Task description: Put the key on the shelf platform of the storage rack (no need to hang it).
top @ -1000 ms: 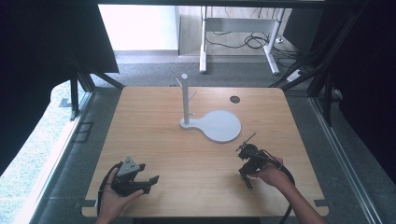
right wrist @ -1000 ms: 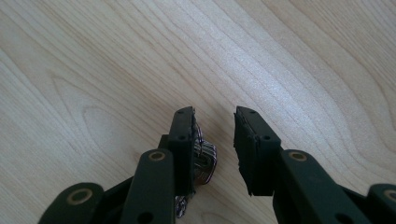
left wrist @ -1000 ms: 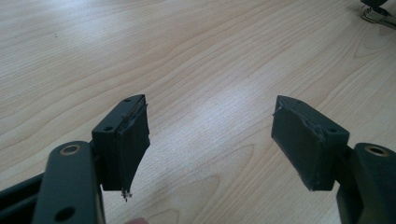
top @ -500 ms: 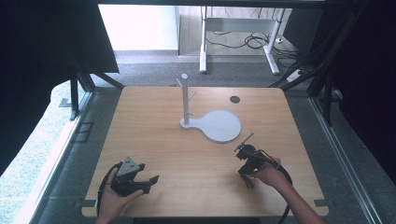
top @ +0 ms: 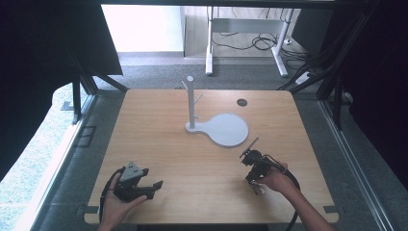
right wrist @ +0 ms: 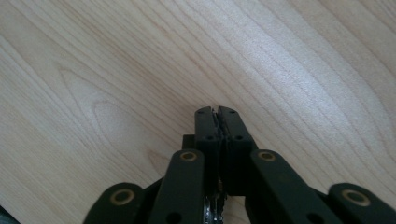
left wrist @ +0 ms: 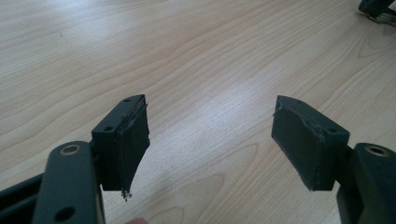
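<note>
On the wooden table (top: 192,159) my left gripper (top: 151,179) rests in a hand near the front left, pointing right. Its jaws stand wide open over bare wood, and the left gripper view (left wrist: 210,135) shows nothing between them. My right gripper (top: 248,158) is held at the front right, just in front of a white stand (top: 223,129). Its jaws have just been closing and now meet pad to pad with nothing between them, as the right gripper view (right wrist: 216,112) shows.
The white stand has a flat round base and an upright post (top: 190,101) with short pegs, near the table's middle. A small dark round hole (top: 242,102) sits at the back right. The right gripper (left wrist: 376,9) lies far off in the left gripper view.
Both hands and grippers rest where they were, and the stand has not moved.
</note>
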A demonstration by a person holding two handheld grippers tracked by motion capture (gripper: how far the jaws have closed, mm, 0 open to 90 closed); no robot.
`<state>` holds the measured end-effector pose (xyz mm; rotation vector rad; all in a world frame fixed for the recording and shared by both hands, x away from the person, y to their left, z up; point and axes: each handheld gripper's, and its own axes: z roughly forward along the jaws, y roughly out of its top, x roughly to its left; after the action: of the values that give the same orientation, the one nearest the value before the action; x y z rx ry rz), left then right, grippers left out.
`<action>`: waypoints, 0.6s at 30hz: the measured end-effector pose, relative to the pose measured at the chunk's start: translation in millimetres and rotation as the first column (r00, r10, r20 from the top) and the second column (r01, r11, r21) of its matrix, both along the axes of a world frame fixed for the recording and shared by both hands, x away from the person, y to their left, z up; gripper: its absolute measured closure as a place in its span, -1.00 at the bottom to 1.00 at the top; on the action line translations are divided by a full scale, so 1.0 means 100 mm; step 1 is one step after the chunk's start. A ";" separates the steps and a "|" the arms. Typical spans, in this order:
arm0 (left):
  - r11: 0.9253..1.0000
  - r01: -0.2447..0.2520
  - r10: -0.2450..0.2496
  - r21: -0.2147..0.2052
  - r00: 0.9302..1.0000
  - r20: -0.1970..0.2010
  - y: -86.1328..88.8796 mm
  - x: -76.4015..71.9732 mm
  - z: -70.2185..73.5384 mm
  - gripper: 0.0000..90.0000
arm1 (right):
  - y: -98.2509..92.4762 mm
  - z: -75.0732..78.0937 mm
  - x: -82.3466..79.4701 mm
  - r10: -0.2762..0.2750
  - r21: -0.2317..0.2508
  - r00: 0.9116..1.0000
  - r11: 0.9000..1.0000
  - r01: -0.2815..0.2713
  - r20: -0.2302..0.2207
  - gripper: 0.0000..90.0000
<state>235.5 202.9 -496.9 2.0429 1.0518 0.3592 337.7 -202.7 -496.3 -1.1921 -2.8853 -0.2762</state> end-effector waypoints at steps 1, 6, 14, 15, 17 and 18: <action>1.000 -0.001 0.001 0.000 1.000 0.001 0.00 0.00 0.00 -0.38 | 0.00 0.00 0.00 0.003 -0.003 1.000 1.000 -0.003 -0.006 0.96; 1.000 -0.001 0.001 0.000 1.000 0.000 0.00 0.00 0.00 -0.38 | 0.01 0.01 0.00 0.019 -0.022 1.000 1.000 -0.019 -0.022 0.98; 1.000 -0.003 0.003 0.000 1.000 0.002 0.01 0.00 0.00 -0.38 | 0.00 0.06 -0.01 0.019 -0.029 1.000 0.999 -0.019 -0.022 0.99; 1.000 -0.004 0.004 0.000 1.000 0.003 0.02 0.00 0.00 -0.38 | 0.00 0.08 -0.01 0.015 -0.033 1.000 0.999 -0.016 -0.025 0.99; 1.000 -0.003 0.003 0.000 1.000 0.003 0.02 0.00 0.00 -0.38 | 0.00 0.12 -0.02 0.014 -0.020 0.999 1.000 -0.015 -0.031 0.99; 1.000 -0.003 0.003 0.000 1.000 0.003 0.02 0.00 0.00 -0.38 | 0.00 0.12 -0.02 0.014 -0.020 0.999 1.000 -0.015 -0.031 0.99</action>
<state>235.8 204.5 -496.6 2.0407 1.0535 0.3637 336.1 -202.6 -484.1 -1.1676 -2.8759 -0.2261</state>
